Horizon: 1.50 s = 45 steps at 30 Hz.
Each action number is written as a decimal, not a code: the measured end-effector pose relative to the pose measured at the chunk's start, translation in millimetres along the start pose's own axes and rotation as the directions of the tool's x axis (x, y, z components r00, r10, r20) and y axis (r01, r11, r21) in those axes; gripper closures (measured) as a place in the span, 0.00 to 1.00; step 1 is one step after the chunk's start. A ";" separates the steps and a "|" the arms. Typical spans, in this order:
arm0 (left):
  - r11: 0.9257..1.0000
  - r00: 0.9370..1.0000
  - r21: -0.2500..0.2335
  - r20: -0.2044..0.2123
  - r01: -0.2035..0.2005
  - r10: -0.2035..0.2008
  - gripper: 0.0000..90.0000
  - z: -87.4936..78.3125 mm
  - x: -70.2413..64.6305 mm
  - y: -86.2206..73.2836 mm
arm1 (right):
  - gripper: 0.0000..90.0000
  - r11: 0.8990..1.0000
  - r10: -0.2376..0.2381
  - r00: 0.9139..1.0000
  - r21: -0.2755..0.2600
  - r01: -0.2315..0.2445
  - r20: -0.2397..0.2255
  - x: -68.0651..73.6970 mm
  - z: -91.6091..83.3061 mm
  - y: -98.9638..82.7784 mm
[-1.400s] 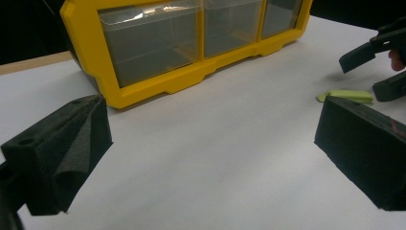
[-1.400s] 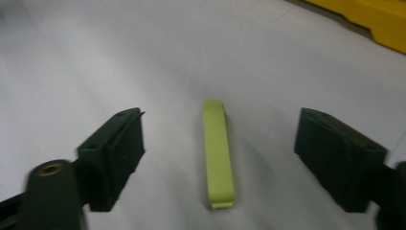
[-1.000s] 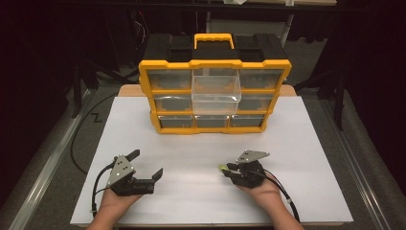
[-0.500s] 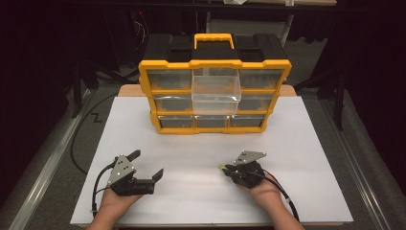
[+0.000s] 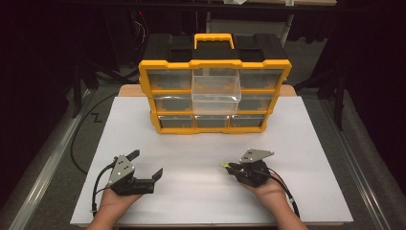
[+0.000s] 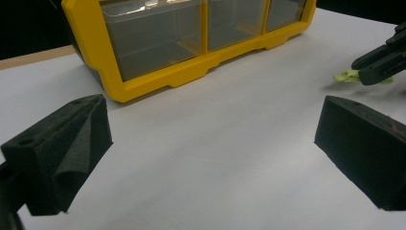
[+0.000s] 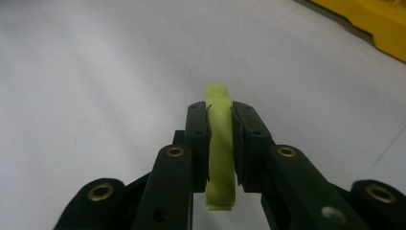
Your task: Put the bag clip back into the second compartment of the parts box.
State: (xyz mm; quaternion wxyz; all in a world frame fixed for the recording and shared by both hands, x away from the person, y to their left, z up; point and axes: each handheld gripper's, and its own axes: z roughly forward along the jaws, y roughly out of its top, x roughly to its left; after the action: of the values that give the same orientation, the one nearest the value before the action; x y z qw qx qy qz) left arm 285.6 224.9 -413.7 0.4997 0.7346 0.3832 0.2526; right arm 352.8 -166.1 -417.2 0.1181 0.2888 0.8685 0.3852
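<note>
The right gripper has just been closing and now pinches a yellow-green strip near the tabletop's front edge. The left gripper stays spread wide, holding nothing.

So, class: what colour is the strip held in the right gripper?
Yellow-green strip; it shows best in the right gripper view.

My right gripper jaws have just closed tighter, now pinching the yellow-green strip; its tip points toward ten o'clock.
</note>
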 end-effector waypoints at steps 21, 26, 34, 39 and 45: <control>1.000 1.000 -0.012 0.024 -0.003 0.004 0.00 -1.0 -0.1 0.3 | 0.88 0.962 0.008 0.995 0.273 0.020 -0.101 -15.1 -19.3 -0.2; 1.000 1.000 -0.014 0.023 -0.003 0.003 0.00 -1.1 -0.2 0.3 | 0.88 0.951 0.016 0.994 0.309 0.018 -0.109 -18.0 -25.0 1.0; 1.000 1.000 -0.006 0.027 -0.009 0.009 0.00 -0.4 -1.1 0.2 | 0.88 0.927 0.017 0.991 0.373 0.033 -0.132 -25.0 -37.9 6.6; 1.000 1.000 -0.007 0.029 -0.012 0.012 0.00 -0.5 -1.7 0.1 | 0.88 0.917 0.018 0.990 0.398 0.038 -0.138 -27.6 -42.0 8.0; 1.000 0.999 -0.006 0.031 -0.016 0.016 0.00 -0.1 -2.0 -0.1 | 0.88 0.899 -0.004 0.988 0.432 0.072 -0.156 -30.7 -49.0 14.6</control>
State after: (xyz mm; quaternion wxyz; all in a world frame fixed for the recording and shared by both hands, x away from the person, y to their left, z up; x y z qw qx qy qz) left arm 284.3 223.4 -413.7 0.5057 0.7401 0.3687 0.2463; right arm 362.6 -205.9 -373.9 -0.0081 0.2611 0.9445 0.1992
